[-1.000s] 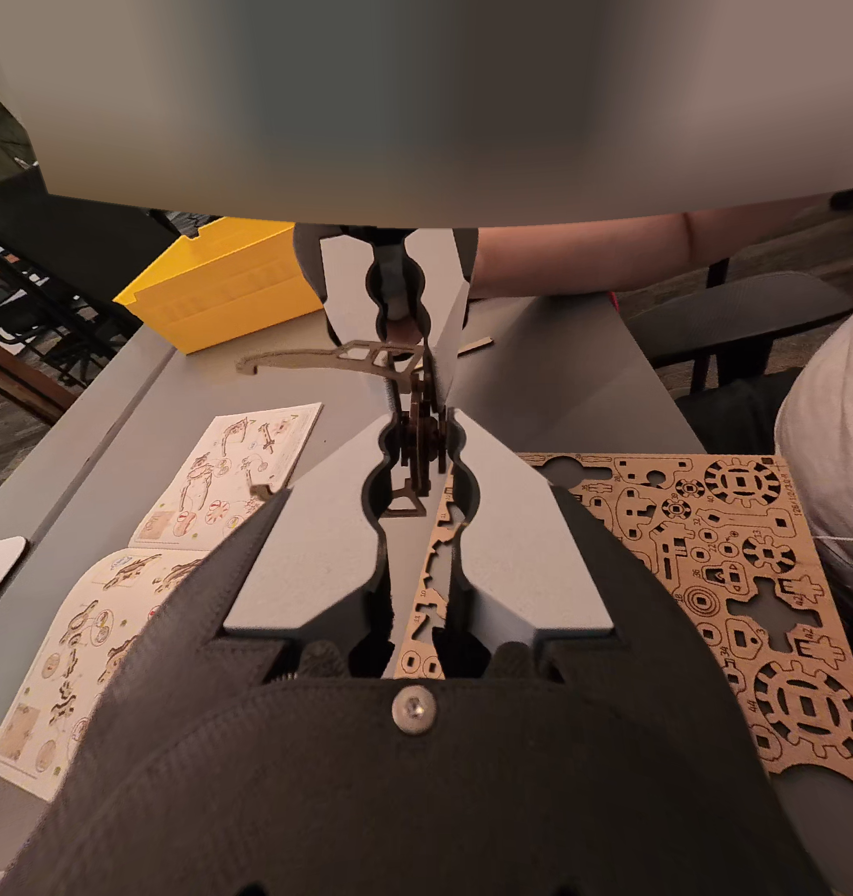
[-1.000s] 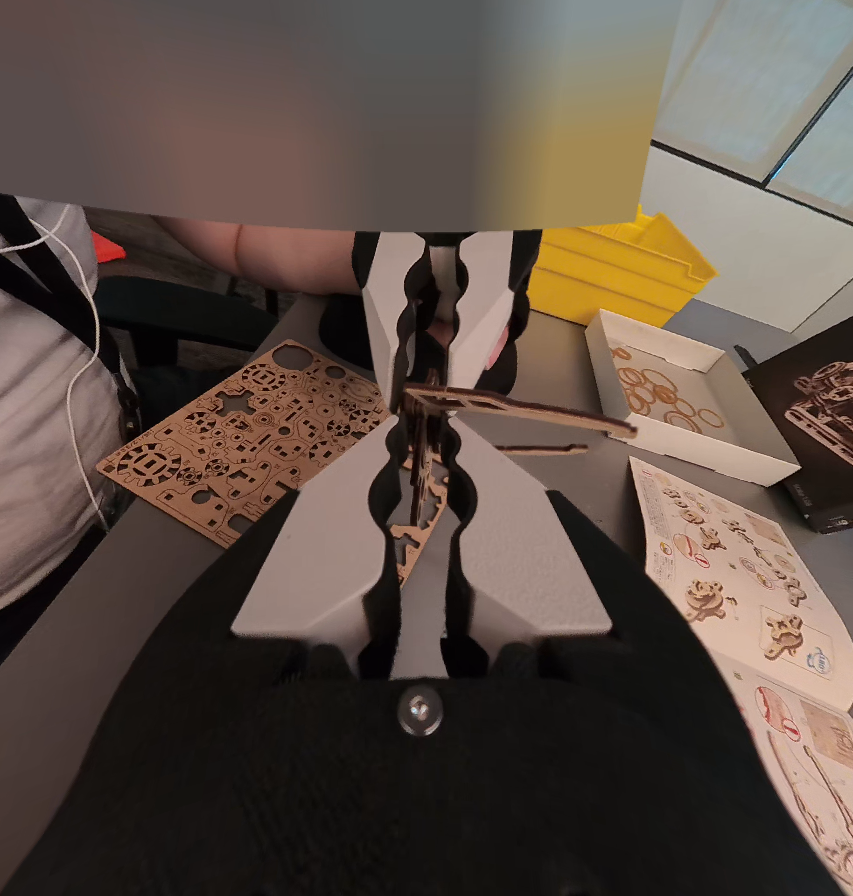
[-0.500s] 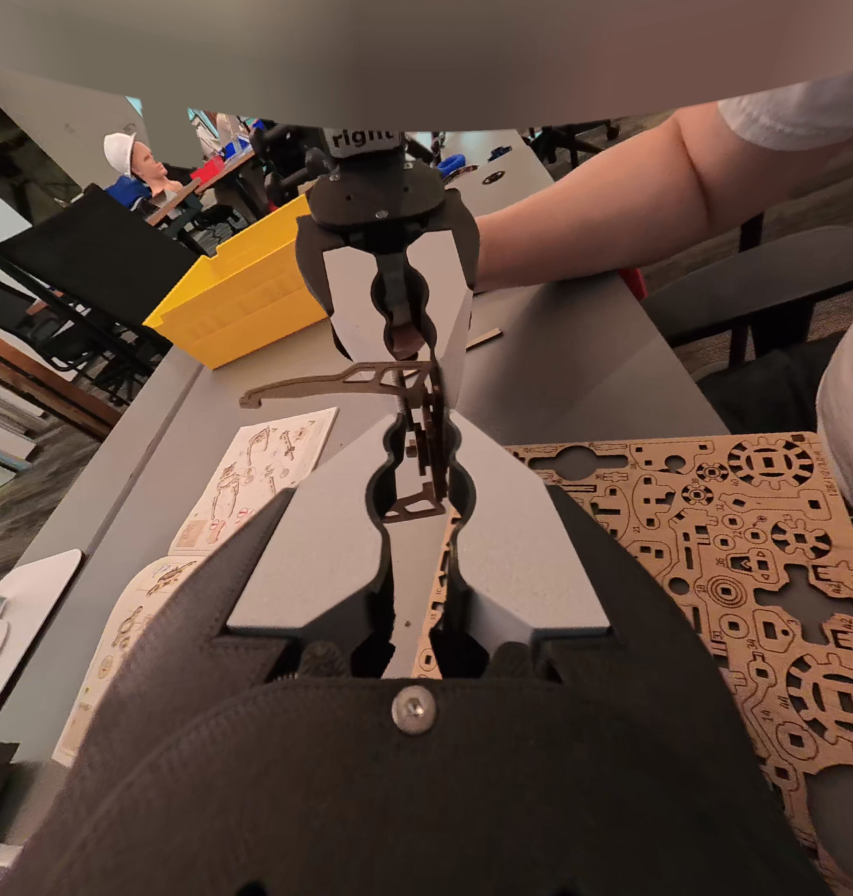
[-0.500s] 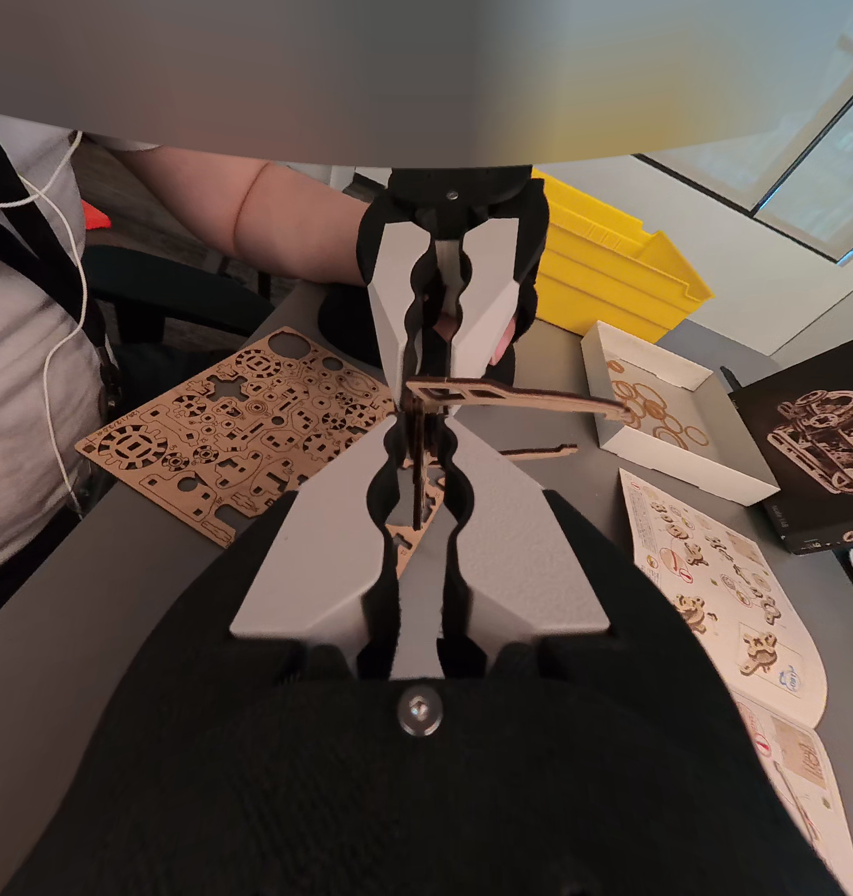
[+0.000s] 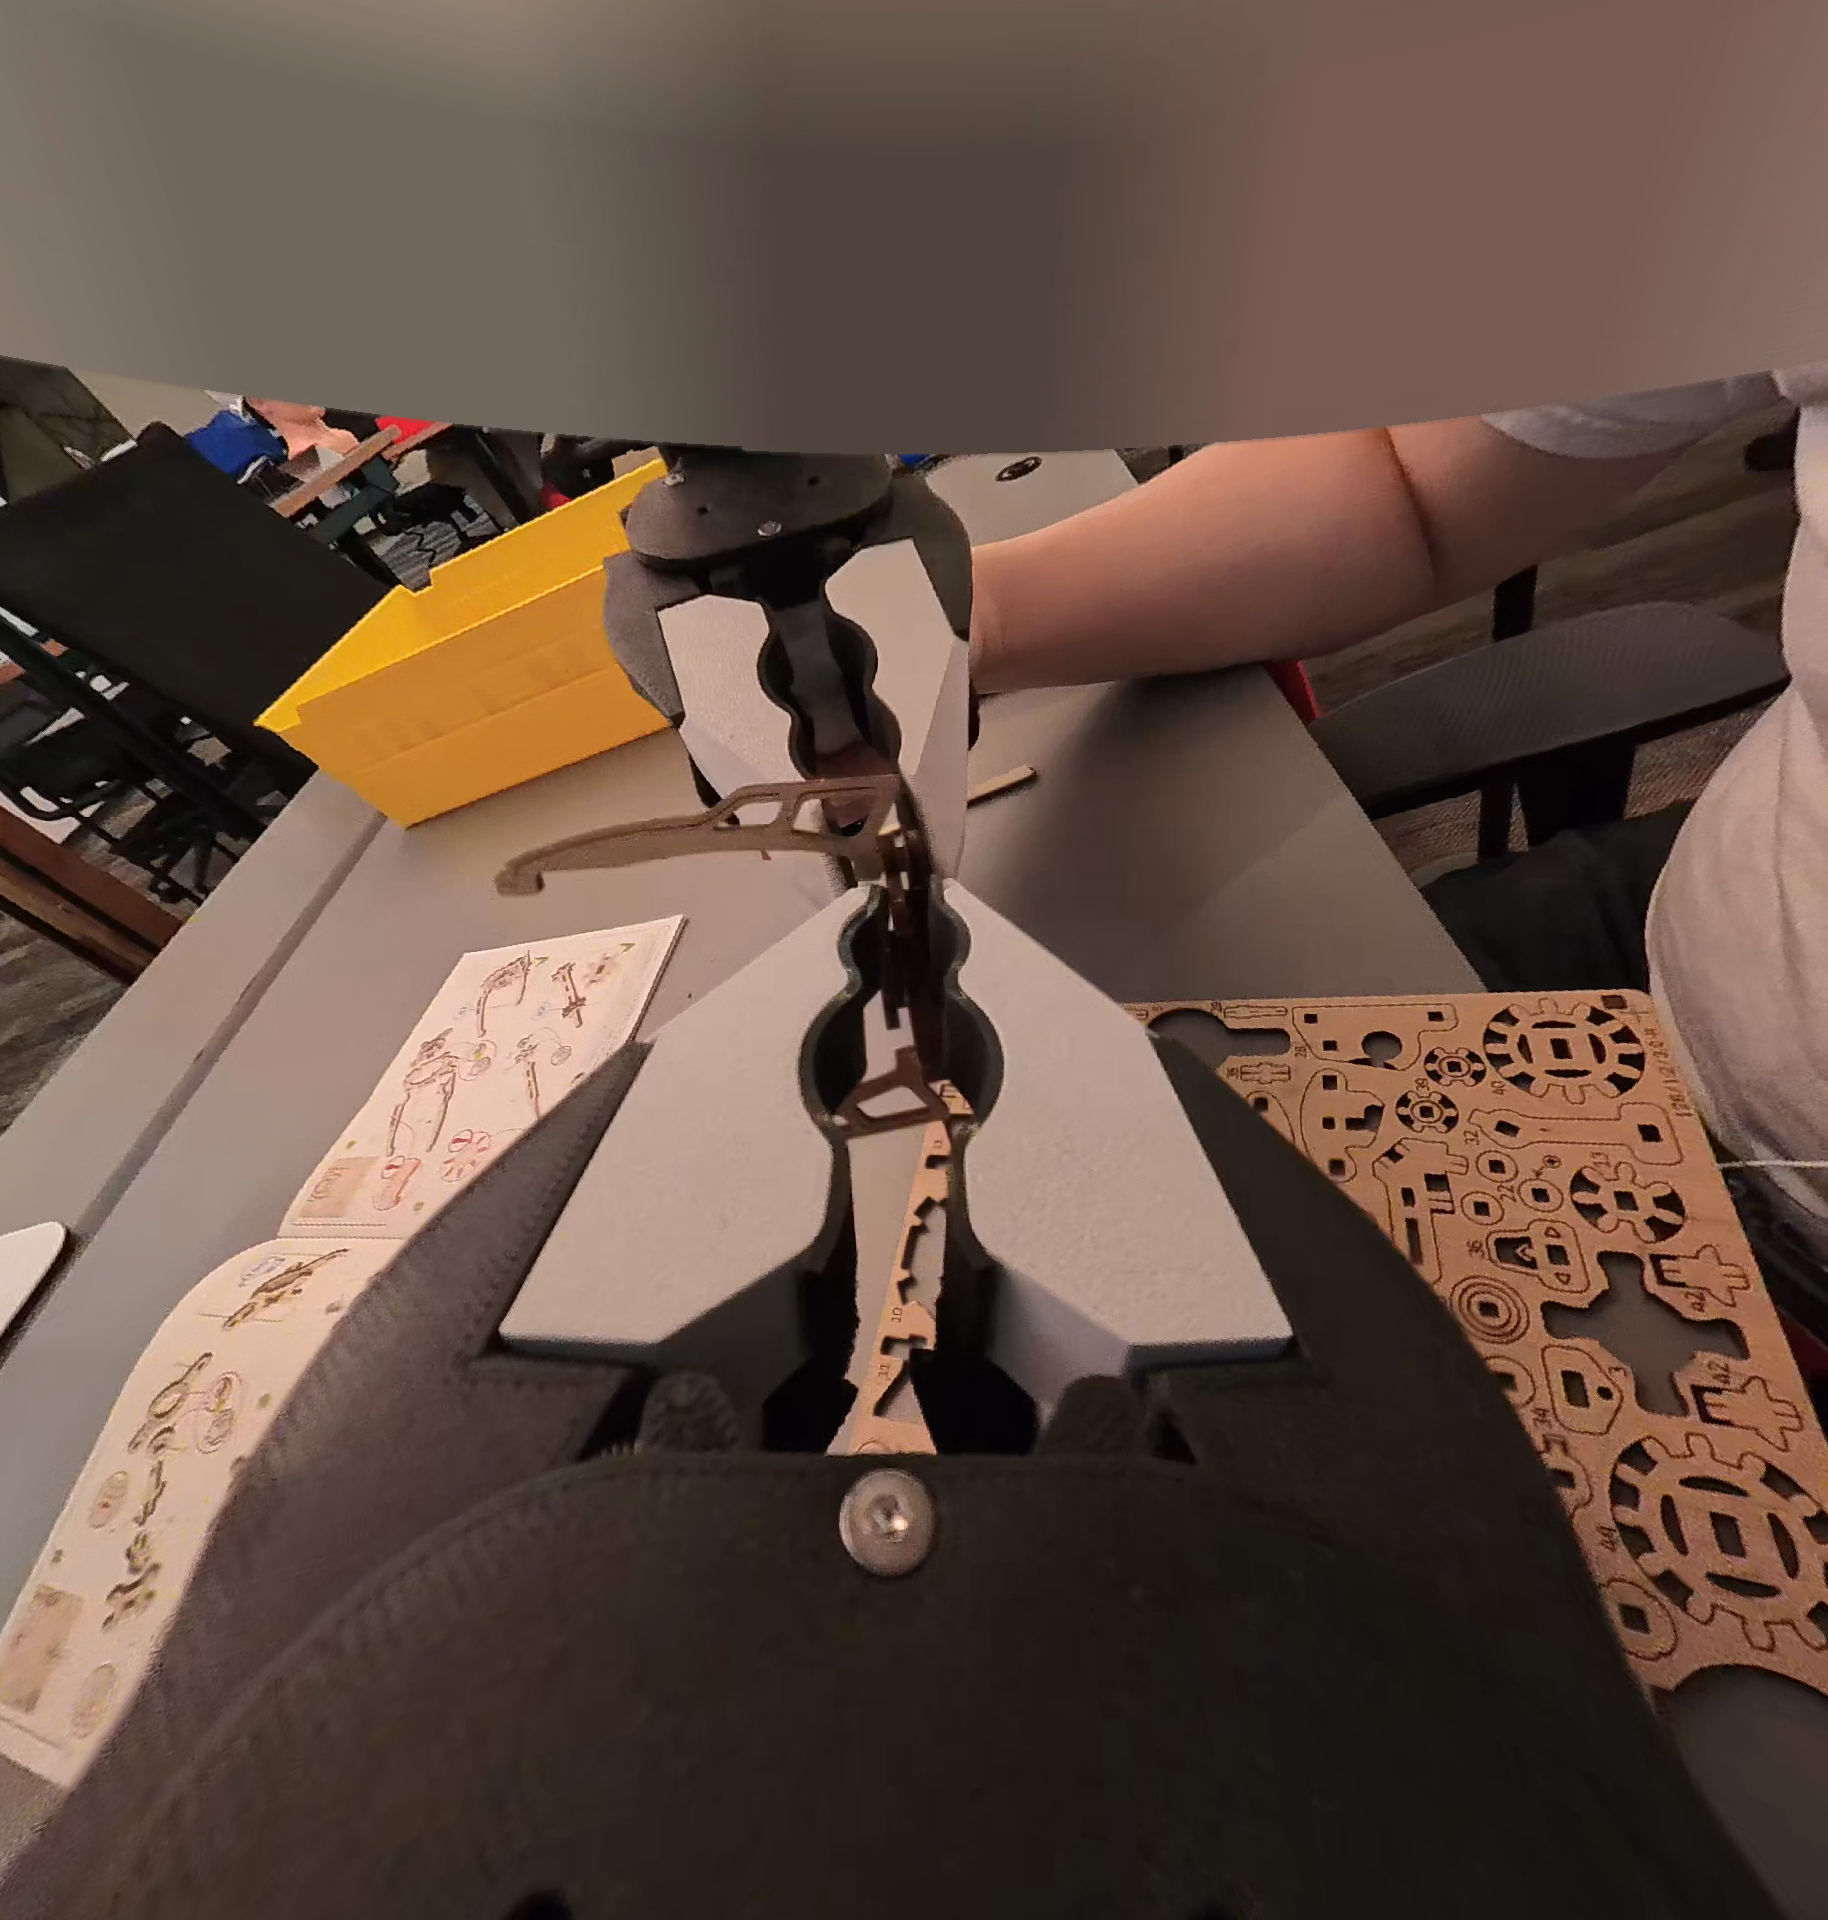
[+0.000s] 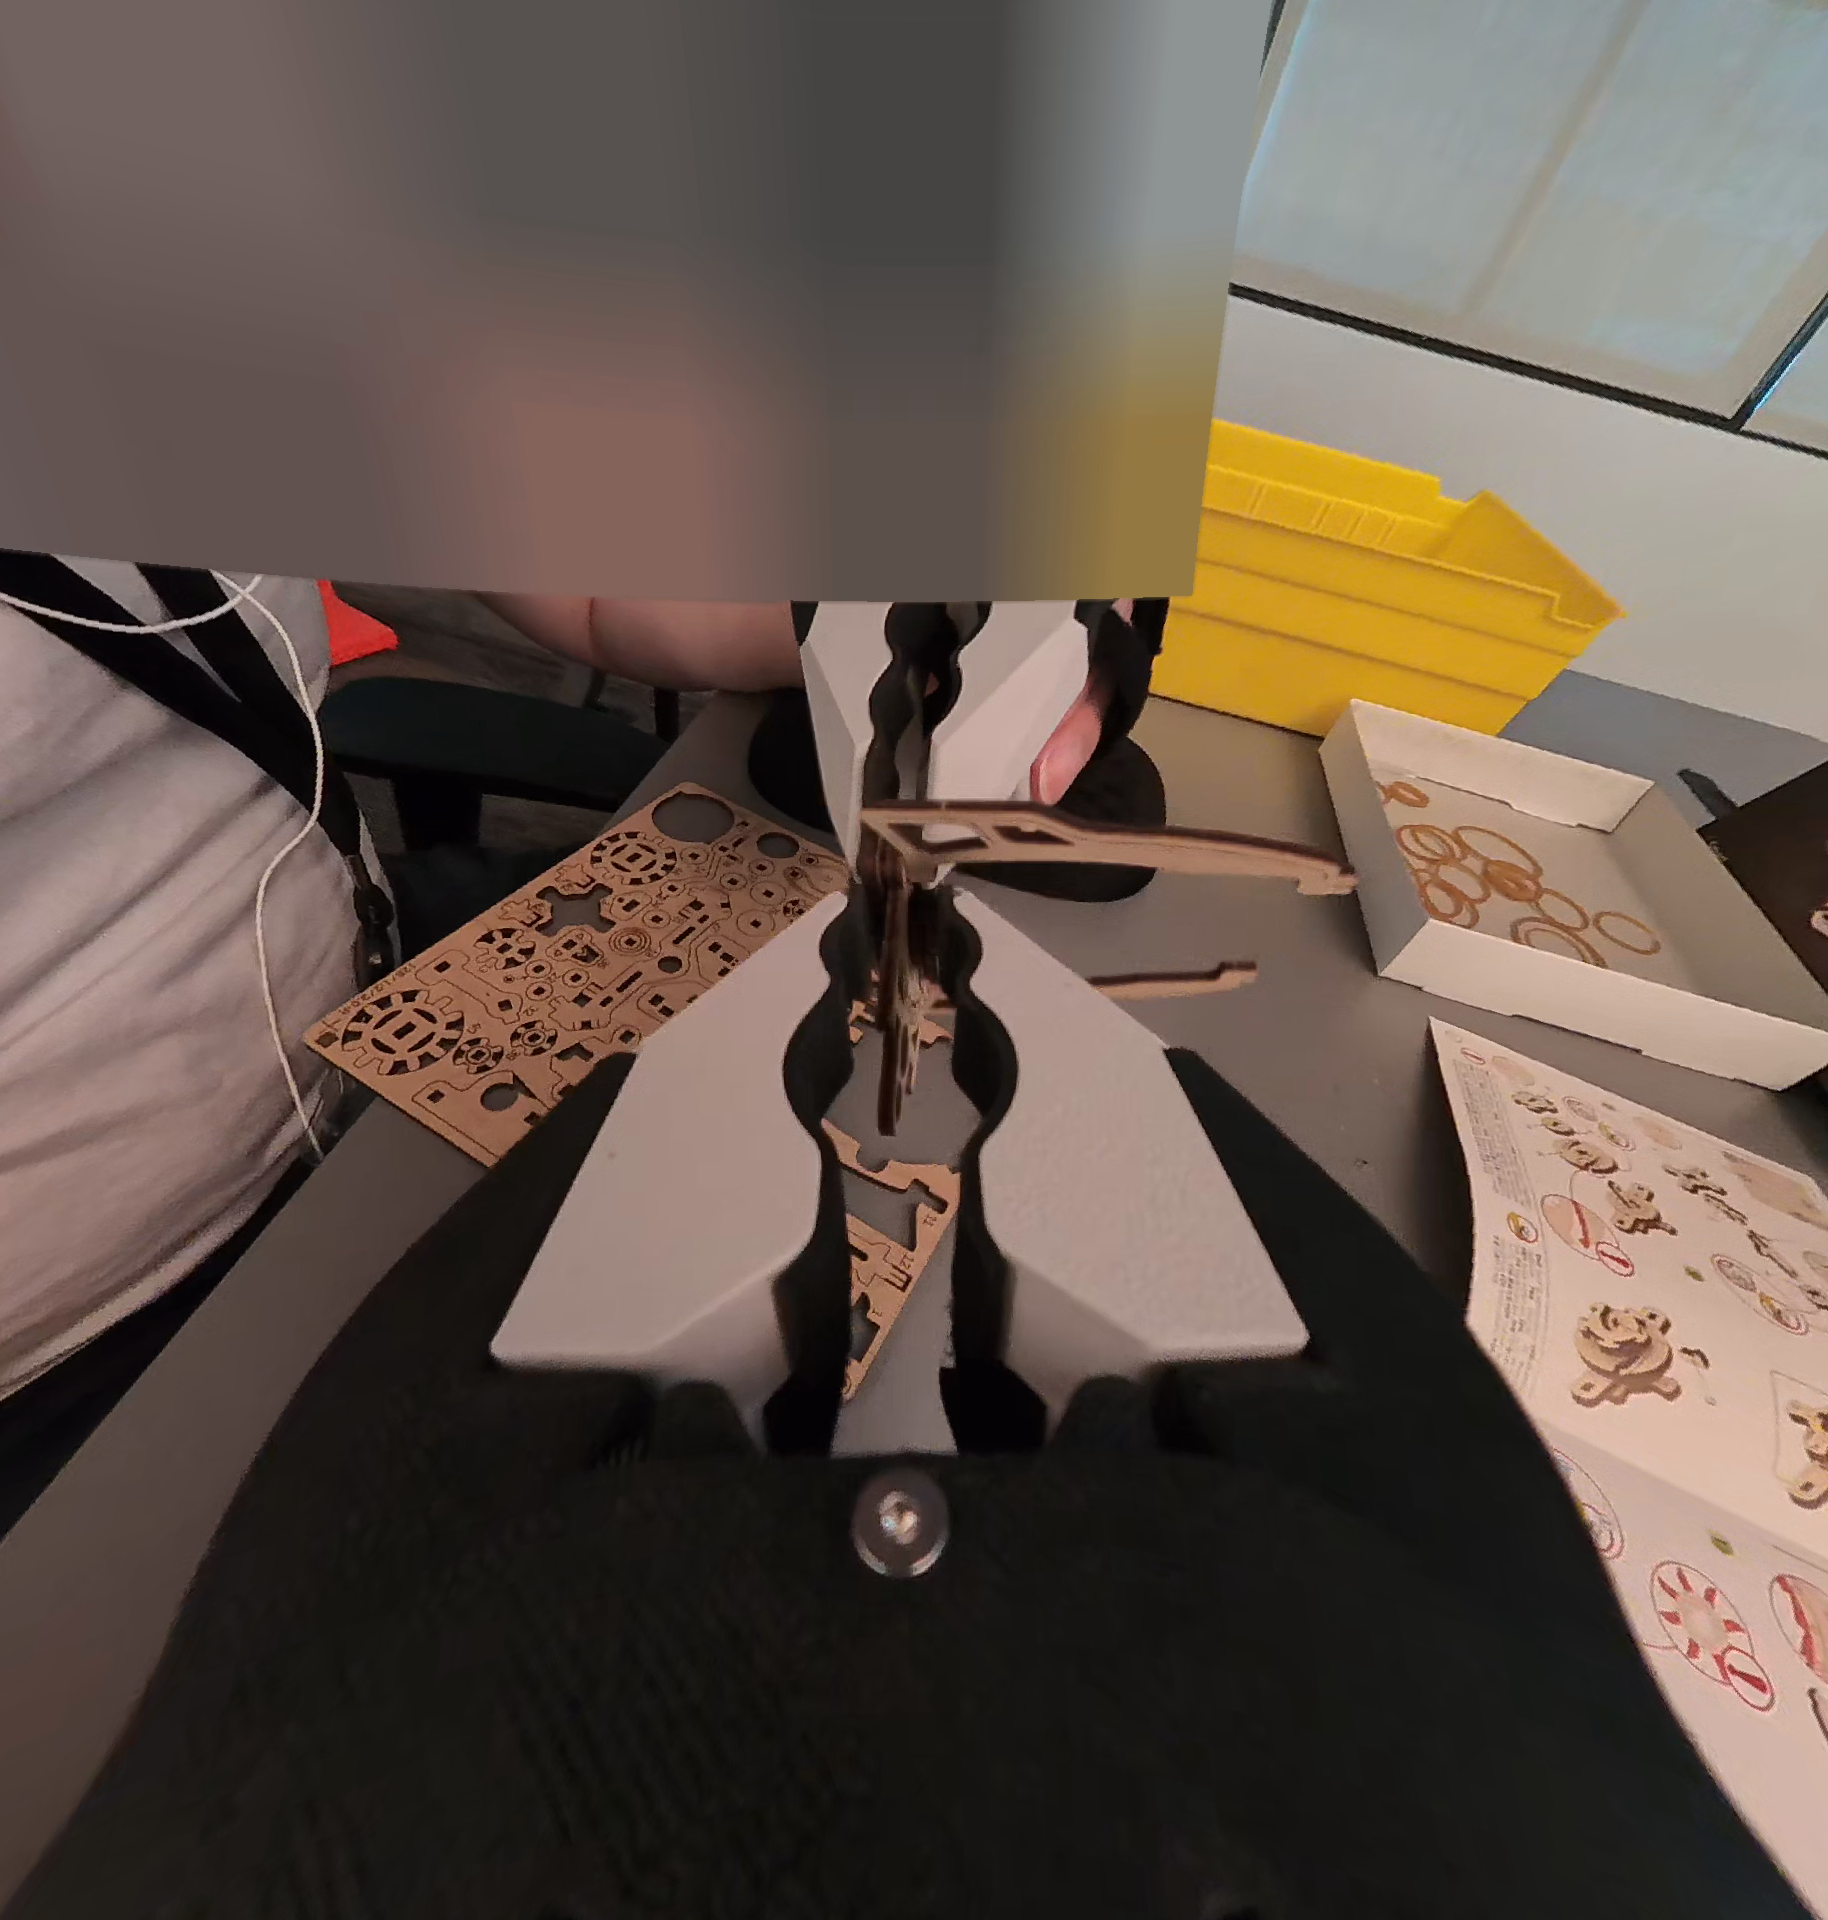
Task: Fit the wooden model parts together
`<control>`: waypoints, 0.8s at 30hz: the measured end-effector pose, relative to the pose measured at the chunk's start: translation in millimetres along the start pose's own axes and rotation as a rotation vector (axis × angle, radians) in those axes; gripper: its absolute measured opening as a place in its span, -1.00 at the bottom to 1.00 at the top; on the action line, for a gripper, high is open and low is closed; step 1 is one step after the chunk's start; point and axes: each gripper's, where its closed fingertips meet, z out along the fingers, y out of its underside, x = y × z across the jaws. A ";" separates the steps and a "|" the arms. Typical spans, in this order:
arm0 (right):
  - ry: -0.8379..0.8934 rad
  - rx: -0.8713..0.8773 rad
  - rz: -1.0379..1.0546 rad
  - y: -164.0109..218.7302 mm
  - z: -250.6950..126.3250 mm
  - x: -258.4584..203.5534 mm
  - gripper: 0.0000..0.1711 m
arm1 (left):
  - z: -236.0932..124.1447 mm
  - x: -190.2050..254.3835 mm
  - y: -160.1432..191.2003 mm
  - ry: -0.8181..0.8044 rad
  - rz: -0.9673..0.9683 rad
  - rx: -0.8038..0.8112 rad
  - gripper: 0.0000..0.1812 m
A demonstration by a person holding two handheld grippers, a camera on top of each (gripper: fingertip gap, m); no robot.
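In the left wrist view, an instruction booklet (image 5: 494, 1049) lies at left on the surface (image 5: 1149, 831). At centre the left tongs (image 5: 905, 904) pinch a stacked wooden assembly (image 5: 905, 966); just above, the right tongs (image 5: 889, 831) pinch the long wooden arm (image 5: 681, 831). Parts sheet (image 5: 1512, 1195) at right. Best press squarely, gently, keeping the slot aligned.

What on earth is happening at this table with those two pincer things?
A person is building a wooden model with two handheld tools. The left tool and the right tool meet tip to tip, both clamped on a small dark stack of wooden model pieces with a long thin wooden arm sticking out sideways. A punched-out plywood parts sheet and an open instruction booklet lie on the grey table.
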 end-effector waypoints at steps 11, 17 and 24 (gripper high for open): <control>0.044 0.054 0.068 -10.4 -6.7 10.5 -0.88 | -1.0 -12.4 4.5 -0.038 -0.073 -0.005 -0.95; 0.026 0.042 0.083 -6.9 -5.1 8.6 -0.97 | -1.1 -10.8 3.0 -0.029 -0.074 0.001 -0.96; 0.016 0.099 0.137 -11.0 -6.0 11.8 -0.97 | -3.3 -13.6 -0.9 -0.029 -0.105 0.028 -0.96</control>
